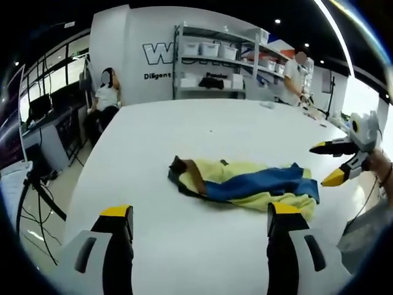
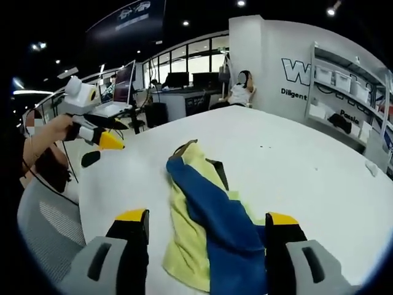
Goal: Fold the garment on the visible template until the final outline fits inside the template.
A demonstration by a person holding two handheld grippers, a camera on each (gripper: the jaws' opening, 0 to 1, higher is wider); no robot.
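Fingers [image 1: 116, 224] apart, empty, above garment [image 1: 245, 184]

Bare white table [image 1: 184, 123] all around the crumpled garment [image 1: 245, 184]; shelving [image 1: 215, 61] well beyond

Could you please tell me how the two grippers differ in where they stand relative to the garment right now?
The right gripper has the garment lying between its open jaws; the left gripper sits back from it, over bare table. Both are open and hold nothing.
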